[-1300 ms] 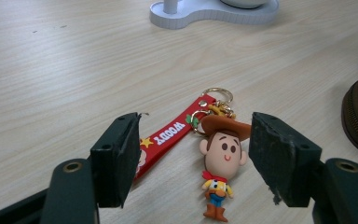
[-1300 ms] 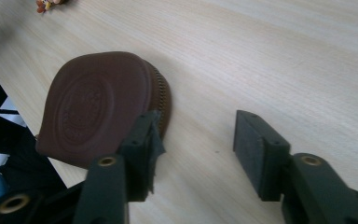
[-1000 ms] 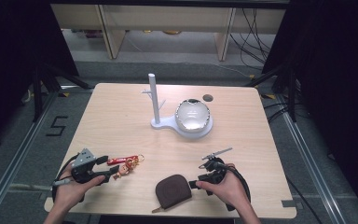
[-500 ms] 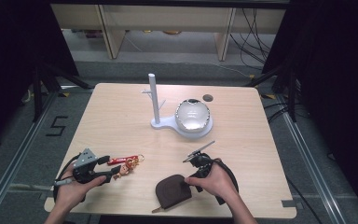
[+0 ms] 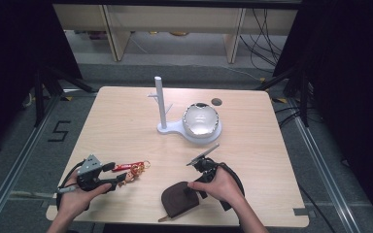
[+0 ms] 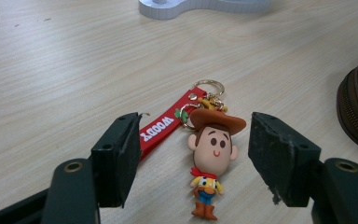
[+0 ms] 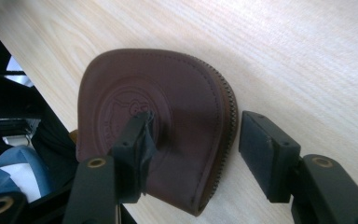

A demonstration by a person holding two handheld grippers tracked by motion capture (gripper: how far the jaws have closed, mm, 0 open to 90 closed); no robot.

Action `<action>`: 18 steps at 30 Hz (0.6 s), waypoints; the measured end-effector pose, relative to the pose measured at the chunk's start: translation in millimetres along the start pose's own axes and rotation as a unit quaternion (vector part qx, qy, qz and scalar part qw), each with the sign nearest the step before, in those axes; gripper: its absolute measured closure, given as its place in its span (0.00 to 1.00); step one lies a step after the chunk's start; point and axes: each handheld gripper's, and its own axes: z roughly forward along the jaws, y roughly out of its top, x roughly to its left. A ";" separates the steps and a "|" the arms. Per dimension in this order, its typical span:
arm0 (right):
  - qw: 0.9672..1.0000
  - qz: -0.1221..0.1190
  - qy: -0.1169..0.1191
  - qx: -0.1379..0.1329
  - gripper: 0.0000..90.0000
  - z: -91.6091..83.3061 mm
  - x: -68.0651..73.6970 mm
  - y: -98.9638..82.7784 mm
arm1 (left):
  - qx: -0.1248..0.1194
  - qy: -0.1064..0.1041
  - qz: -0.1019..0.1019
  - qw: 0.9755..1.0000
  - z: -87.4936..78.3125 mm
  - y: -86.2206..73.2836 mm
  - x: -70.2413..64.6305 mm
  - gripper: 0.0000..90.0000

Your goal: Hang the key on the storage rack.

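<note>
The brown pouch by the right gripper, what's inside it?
That cannot be seen: the brown pouch lies flat on the table, its zipper edge shut along the side in view, showing an embossed outer face. The right gripper stands open over it.

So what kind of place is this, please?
Most likely a lab or recording setup, not a home. A bare wooden table stands among black curtains, with loose cables on the floor behind, and tape marks with a number beside it.
</note>
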 end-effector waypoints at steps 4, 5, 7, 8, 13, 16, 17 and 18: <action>1.000 0.005 0.004 0.005 0.48 6.5 -1.5 1.9 | 0.003 -0.001 -0.003 1.000 0.2 -0.7 -0.1 0.37; 1.000 0.003 0.012 -0.002 0.48 9.0 -3.4 1.3 | 0.004 -0.001 -0.003 1.000 0.3 -0.9 -0.1 0.37; 1.000 0.001 0.029 0.006 0.48 10.2 -5.1 3.1 | 0.004 -0.002 0.000 1.000 0.5 -1.0 0.3 0.37; 0.999 0.015 0.037 0.008 0.49 10.7 -3.5 3.0 | 0.004 0.000 -0.003 1.000 0.7 -1.4 -0.2 0.37; 0.999 0.004 0.045 0.007 0.55 9.5 -3.8 2.9 | 0.003 -0.001 -0.004 1.000 0.9 -1.4 -0.2 0.37; 0.998 -0.015 0.054 0.011 0.74 4.6 -4.1 5.2 | 0.001 0.001 -0.004 1.000 0.4 -1.3 -0.1 0.37; 0.998 -0.015 0.054 0.011 0.74 4.6 -4.1 5.2 | 0.001 0.001 -0.004 1.000 0.4 -1.3 -0.1 0.37; 0.999 -0.013 0.035 0.013 0.81 2.1 -3.1 6.4 | 0.004 0.005 -0.005 1.000 -0.5 -1.1 -0.3 0.37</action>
